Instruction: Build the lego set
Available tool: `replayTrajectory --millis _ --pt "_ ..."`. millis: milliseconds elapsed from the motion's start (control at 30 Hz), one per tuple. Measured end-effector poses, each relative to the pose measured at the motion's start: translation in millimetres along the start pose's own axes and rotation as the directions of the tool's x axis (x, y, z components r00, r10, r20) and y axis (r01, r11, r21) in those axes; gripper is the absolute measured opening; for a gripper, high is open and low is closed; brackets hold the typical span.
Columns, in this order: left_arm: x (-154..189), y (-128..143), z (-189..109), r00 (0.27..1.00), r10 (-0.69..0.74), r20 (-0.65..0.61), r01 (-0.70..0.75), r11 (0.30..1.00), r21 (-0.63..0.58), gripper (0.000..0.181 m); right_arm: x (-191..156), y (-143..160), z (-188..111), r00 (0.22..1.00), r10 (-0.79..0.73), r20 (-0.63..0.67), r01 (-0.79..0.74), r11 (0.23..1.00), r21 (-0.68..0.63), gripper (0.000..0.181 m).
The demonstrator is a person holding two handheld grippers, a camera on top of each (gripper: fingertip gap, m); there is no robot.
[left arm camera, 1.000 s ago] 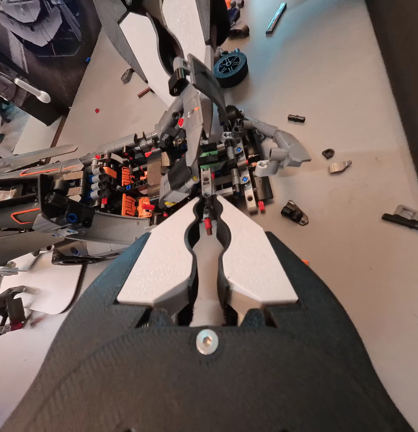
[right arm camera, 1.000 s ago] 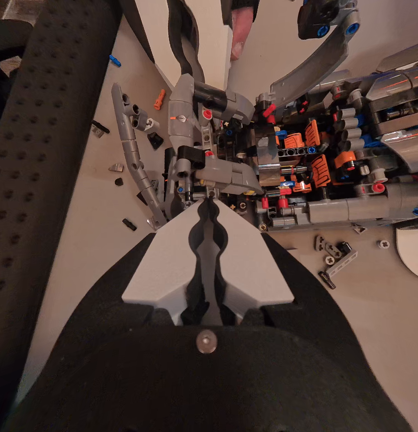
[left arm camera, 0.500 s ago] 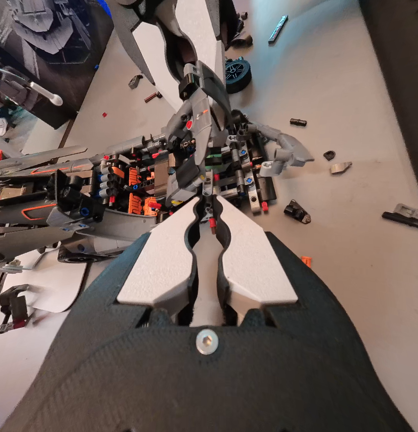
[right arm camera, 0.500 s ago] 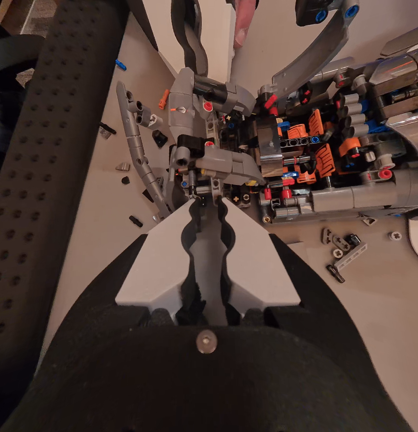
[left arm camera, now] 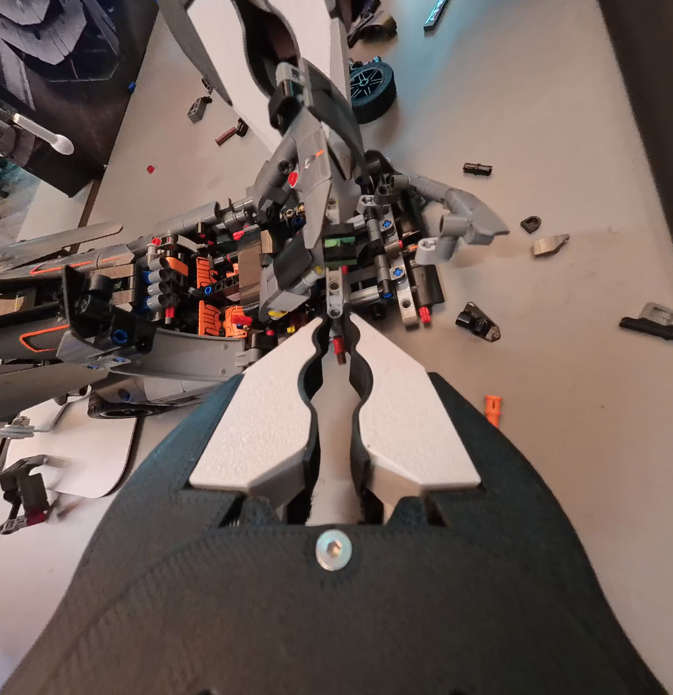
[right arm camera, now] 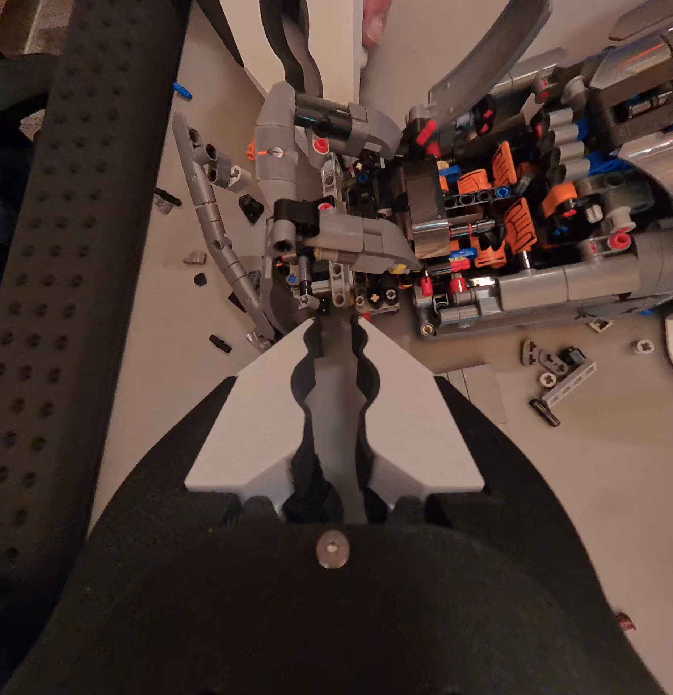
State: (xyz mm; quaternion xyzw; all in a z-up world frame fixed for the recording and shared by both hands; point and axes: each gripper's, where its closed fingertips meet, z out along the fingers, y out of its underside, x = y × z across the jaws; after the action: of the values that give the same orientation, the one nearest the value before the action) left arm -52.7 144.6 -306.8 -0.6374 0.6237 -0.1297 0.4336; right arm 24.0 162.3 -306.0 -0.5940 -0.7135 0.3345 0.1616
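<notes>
Left wrist view: left gripper point(left arm camera: 336, 325) pinches a thin grey beam with red pin point(left arm camera: 338, 340) on the grey, black and orange lego car model point(left arm camera: 222, 270), lying on the beige table point(left arm camera: 553, 376).
Right wrist view: right gripper point(right arm camera: 336, 323), fingers slightly parted, empty, tips just beside the model's grey holed beam point(right arm camera: 339, 284).

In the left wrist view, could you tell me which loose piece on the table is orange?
The small orange pin beside the left gripper's right finger; other loose pieces are black or grey.
</notes>
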Motion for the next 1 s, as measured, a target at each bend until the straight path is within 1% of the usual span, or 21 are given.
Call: replayTrajectory --millis 133,333,467,533,633,800,867,1000 --pt "1 0 1 1.000 0.011 -0.002 -0.011 1.000 -0.004 0.004 1 -1 2 1.000 -0.006 -0.004 0.006 1.000 0.013 0.013" --pt "2 0 1 1.000 0.001 -0.002 -0.001 1.000 0.001 0.004 0 -3 7 0.998 0.038 0.043 -0.040 0.998 0.039 0.008" --pt "2 0 1 1.000 -0.006 -0.007 0.006 1.000 0.005 0.004 0 -4 10 0.998 0.032 0.058 -0.035 0.999 0.042 0.005" --pt "1 0 2 1.000 -0.007 -0.003 0.007 1.000 0.005 0.004 0 -5 8 0.999 0.013 0.048 -0.015 0.999 0.051 0.005" --pt "1 0 2 1.000 0.002 0.004 -0.002 1.000 0.002 0.004 0 -8 5 0.998 0.022 0.054 -0.026 0.997 0.071 0.005" --pt "-1 -1 2 1.000 0.005 0.023 -0.005 1.000 0.000 0.004 2 -19 -8 0.999 0.021 0.033 -0.025 0.991 0.130 0.005" --pt "1 -3 3 1.000 0.001 0.011 -0.001 1.000 -0.001 0.004 6 -17 -8 1.000 0.028 0.011 -0.029 0.993 0.118 0.004" --pt "-3 -2 4 0.999 -0.013 0.031 0.014 1.000 -0.024 0.004 10 -10 -2 0.999 0.048 0.001 -0.048 0.996 0.081 0.004"
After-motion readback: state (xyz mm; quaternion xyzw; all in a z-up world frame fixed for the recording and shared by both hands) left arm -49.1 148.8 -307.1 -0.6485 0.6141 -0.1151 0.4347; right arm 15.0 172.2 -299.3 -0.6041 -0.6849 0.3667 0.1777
